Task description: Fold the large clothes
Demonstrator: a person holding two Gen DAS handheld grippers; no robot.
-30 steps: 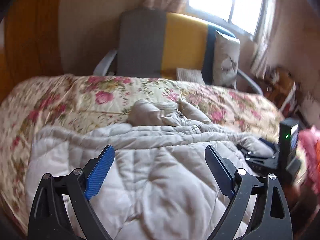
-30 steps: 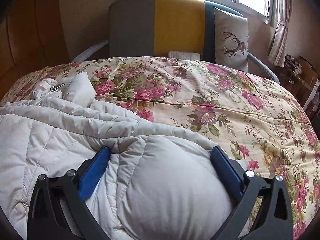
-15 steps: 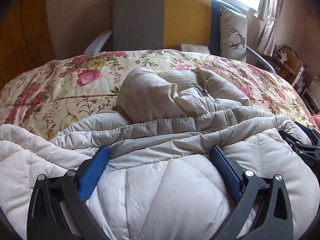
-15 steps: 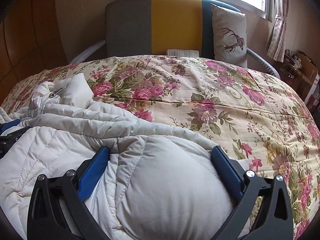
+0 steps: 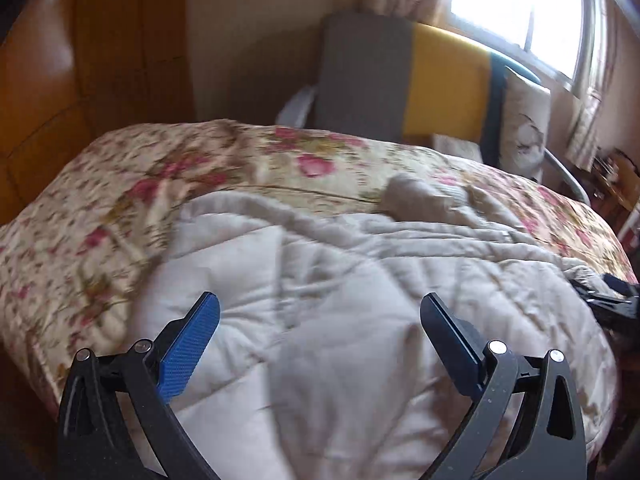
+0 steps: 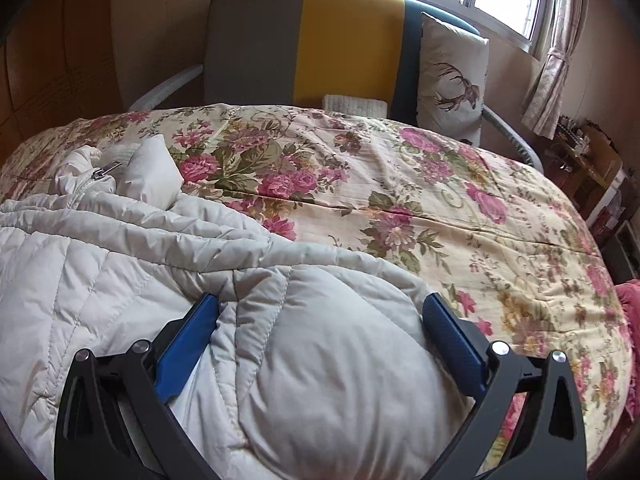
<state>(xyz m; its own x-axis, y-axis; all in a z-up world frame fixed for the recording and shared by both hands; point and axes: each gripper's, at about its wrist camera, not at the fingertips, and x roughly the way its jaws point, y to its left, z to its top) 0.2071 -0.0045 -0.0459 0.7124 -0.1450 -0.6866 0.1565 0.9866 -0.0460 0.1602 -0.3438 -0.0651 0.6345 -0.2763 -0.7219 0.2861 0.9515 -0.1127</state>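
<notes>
One puffy, cream quilted jacket [image 6: 120, 280] lies rumpled across floral bedspread [image 6: 440, 200].

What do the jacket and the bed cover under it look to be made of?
Jacket: thin, smooth synthetic shell, faint sheen, puffy stitched quilting; likely down or fibre filled. Bed cover: matte woven cloth, probably cotton, printed with roses, creased.
</notes>
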